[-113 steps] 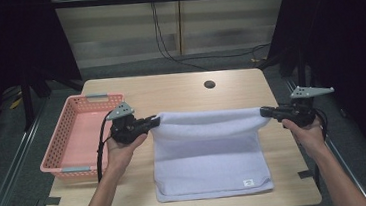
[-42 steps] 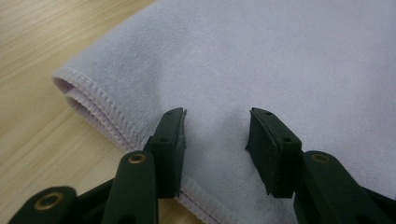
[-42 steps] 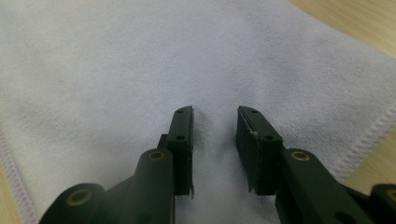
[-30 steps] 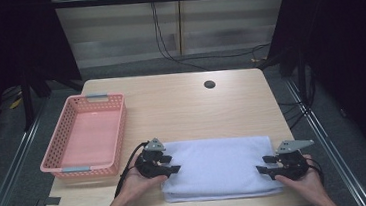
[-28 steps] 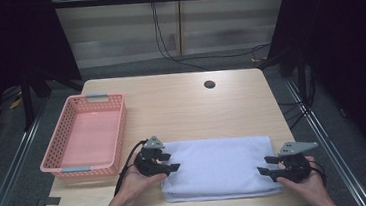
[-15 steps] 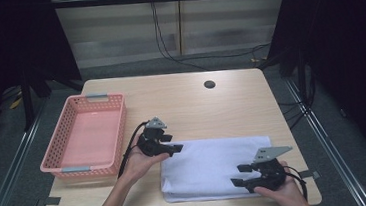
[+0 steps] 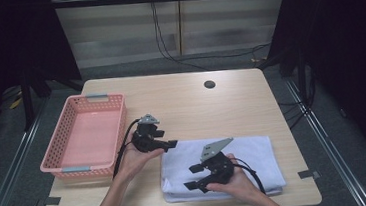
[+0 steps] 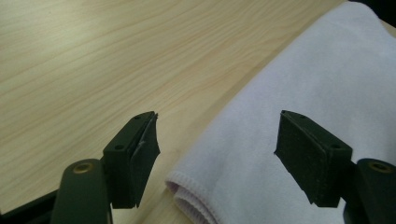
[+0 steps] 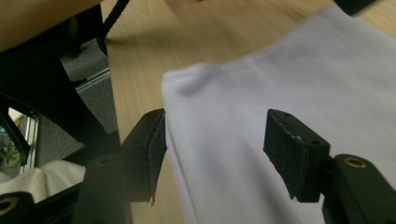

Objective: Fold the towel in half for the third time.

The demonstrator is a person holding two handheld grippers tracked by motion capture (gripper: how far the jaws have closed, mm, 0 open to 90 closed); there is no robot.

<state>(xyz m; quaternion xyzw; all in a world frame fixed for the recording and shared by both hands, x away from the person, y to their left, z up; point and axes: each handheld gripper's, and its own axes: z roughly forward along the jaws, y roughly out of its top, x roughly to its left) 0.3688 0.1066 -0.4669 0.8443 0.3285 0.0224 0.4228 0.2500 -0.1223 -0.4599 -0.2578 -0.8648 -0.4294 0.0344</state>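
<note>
In the high view, nearest the lower edge of the frame, the right gripper (image 7: 196, 177) now sits over the near-left part of the folded white towel (image 7: 255, 152), having travelled leftward from the towel's right edge, where it stood one second ago. Its jaws have just been opening and stand released; the right gripper view shows the towel's (image 9: 289, 84) near corner lying below and between the two black pads with neither pad pressing on it. Just beyond, at centre-left of the high view, the left gripper (image 7: 168, 145) rests at the towel's far-left corner, having shifted slightly up the frame from its place one second ago. Its jaws have likewise just been opening and are released; the left gripper view shows the hemmed corner of the towel (image 8: 317, 84) between the spread pads, untouched. The towel lies flat on the table (image 7: 180, 95) in the lower centre-right of the high view, folded in half compared with its hanging state a few seconds ago. The judgement is that one fold is complete and both grippers are being repositioned along the left edge for a second fold. Farther off, at the left of the frame, the pink basket (image 7: 55, 159) stands empty, well apart from the towel.
</note>
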